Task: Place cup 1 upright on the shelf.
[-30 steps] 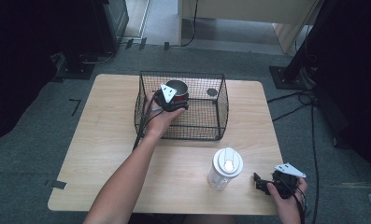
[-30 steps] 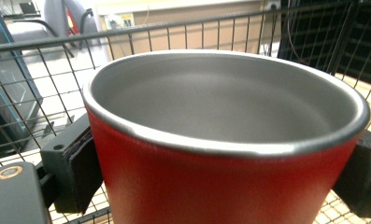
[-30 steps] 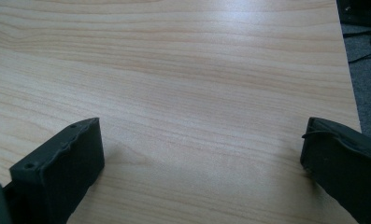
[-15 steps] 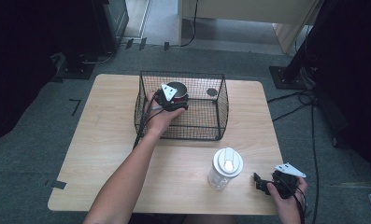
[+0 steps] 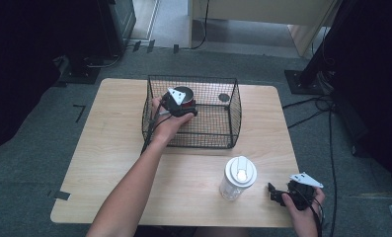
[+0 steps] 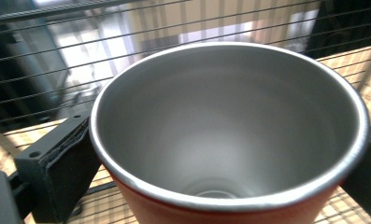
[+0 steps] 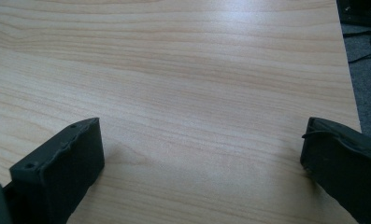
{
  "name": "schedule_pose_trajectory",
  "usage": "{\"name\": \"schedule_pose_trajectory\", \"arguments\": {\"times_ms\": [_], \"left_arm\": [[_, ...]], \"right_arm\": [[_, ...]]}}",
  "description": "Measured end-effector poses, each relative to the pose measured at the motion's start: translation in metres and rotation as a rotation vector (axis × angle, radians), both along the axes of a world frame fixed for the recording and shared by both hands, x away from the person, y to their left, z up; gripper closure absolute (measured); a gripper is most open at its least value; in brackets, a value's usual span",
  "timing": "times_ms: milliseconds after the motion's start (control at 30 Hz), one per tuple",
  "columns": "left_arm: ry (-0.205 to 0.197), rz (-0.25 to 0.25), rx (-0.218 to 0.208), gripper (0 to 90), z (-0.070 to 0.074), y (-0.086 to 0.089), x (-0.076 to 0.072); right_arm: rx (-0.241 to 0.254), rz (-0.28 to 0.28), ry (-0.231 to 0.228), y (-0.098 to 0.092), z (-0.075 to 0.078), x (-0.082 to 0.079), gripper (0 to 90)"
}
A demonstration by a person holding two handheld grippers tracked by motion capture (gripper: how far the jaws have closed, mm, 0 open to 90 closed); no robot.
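At the lower right of the high view, the right gripper [image 5: 277, 194] rests low at the near edge of the wooden table [image 5: 109, 163], held in the person's right hand [image 5: 302, 205]. In the right gripper view its two black jaws stand wide apart with bare wood grain between them; they hold nothing. Just to the left of this gripper in the high view, a clear plastic cup [image 5: 238, 177] with a white lid stands upright on the table, apart from the gripper. The person's left forearm [image 5: 129, 187] runs from the bottom centre of the frame diagonally up toward the middle. It ends at the left gripper [image 5: 186, 101], which reaches over the near wall into a black wire basket [image 5: 233, 123] set at the centre of the table. In the left gripper view the jaws bear on opposite sides of a metal cup [image 6: 230, 135], steel inside and red outside, and are closed against its wall. The cup is upright, with its open mouth toward the camera and the basket wires behind it. In the high view the cup [image 5: 184, 94] sits in the left half of the basket. A small dark round object [image 5: 224, 97] lies on the basket floor toward the far right corner, well apart from the cup; its type cannot be determined. Beyond the table, grey carpet and dark equipment stands occupy the upper part of the frame.
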State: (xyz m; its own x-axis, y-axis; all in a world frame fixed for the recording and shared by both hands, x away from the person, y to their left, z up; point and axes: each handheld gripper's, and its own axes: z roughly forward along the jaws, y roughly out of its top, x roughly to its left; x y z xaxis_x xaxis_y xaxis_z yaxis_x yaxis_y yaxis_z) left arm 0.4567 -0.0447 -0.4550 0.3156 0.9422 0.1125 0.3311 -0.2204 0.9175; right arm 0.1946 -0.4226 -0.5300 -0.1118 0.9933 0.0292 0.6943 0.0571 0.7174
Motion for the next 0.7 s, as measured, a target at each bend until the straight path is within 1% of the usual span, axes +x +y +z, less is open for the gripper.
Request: {"name": "schedule_pose_trajectory", "arguments": {"times_ms": [100, 167, 200, 233, 267, 333, 433, 533, 600, 700], "left_arm": [[0.004, 0.019, 0.003, 0.0, 0.0002, 0.0003, 0.0002], [-0.004, 0.035, 0.016, 0.0, 0.0003, 0.0014, 0.0006], [-0.004, 0.035, 0.016, 0.0, 0.0003, 0.0014, 0.0006], [-0.011, 0.05, 0.026, 0.0, 0.0002, 0.0016, 0.0008], [-0.012, 0.054, 0.029, 0.0, 0.0003, 0.0017, 0.0008], [-0.024, 0.044, 0.036, 0.0, 0.0006, 0.0018, 0.0006], [-0.021, 0.049, 0.003, 0.0, 0.0042, 0.0031, -0.0002], [-0.019, 0.066, -0.004, 0.0, 0.0064, 0.0051, -0.0002], [-0.009, 0.067, -0.005, 0.0, 0.0063, 0.0053, 0.0], [-0.008, 0.066, 0.002, 0.0, 0.0064, 0.0058, -0.0002]], "right_arm": [[0.0, 0.0, 0.0, 0.0, 0.0, 0.0, 0.0], [0.0, 0.0, 0.0, 0.0, 0.0, 0.0, 0.0], [0.0, -0.001, 0.0, 0.0, 0.0, 0.0, 0.0], [0.0, 0.0, 0.0, 0.0, 0.0, 0.0, 0.0], [0.0, 0.0, 0.0, 0.0, 0.0, 0.0, 0.0], [0.0, 0.0, 0.0, 0.0, 0.0, 0.0, 0.0], [0.0, 0.0, 0.0, 0.0, 0.0, 0.0, 0.0], [0.0, -0.001, 0.0, 0.0, 0.0, 0.0, 0.0], [0.0, 0.0, 0.0, 0.0, 0.0, 0.0, 0.0], [0.0, 0.0, 0.0, 0.0, 0.0, 0.0, 0.0]]}}
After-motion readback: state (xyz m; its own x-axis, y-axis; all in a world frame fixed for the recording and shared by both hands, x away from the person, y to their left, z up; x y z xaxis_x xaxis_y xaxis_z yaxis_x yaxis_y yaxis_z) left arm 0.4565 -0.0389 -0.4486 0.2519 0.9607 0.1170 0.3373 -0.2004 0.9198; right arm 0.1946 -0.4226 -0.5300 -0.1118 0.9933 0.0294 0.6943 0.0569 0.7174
